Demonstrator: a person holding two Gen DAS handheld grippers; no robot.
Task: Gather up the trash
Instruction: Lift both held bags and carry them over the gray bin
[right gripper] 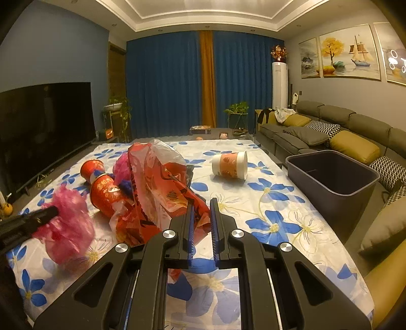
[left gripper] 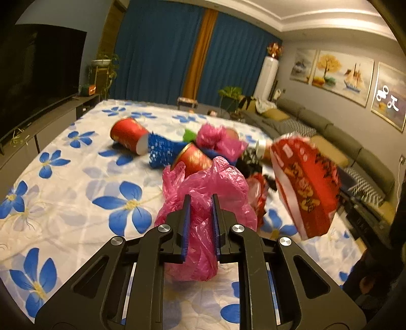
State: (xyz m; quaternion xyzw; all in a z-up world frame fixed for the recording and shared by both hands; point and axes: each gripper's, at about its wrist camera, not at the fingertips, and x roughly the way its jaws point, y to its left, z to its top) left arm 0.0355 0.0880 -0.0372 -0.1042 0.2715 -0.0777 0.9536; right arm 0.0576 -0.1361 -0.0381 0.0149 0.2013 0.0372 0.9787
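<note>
Pink crinkled plastic bag (left gripper: 203, 203): pinched by left gripper (left gripper: 200, 200). Red printed plastic bag (right gripper: 162, 193): thin film pinched by right gripper (right gripper: 201, 203), beside red paper cups (right gripper: 104, 190) at ten o'clock. Step judged: pick-up done. Next: carry to grey bin (right gripper: 332, 177), two o'clock, beyond floral tablecloth (right gripper: 274, 218).

— Dim, warm indoor light from above; yellowish cast over the ceiling (right gripper: 203, 10) in both views; curtains (right gripper: 177, 83) shut.
— Any glare?
— Bright reflection on the far-right framed picture (left gripper: 388, 99); small highlights on the gripper bolts.
— Sharpness?
— Gripper frames crisp; red bag (left gripper: 307, 185) smeared by motion blur in the left view; pink bag (right gripper: 68, 223) soft in the right.
— Edges?
— Strong fisheye bending; black vignette in the corners; television (right gripper: 45, 132) nearly black.
</note>
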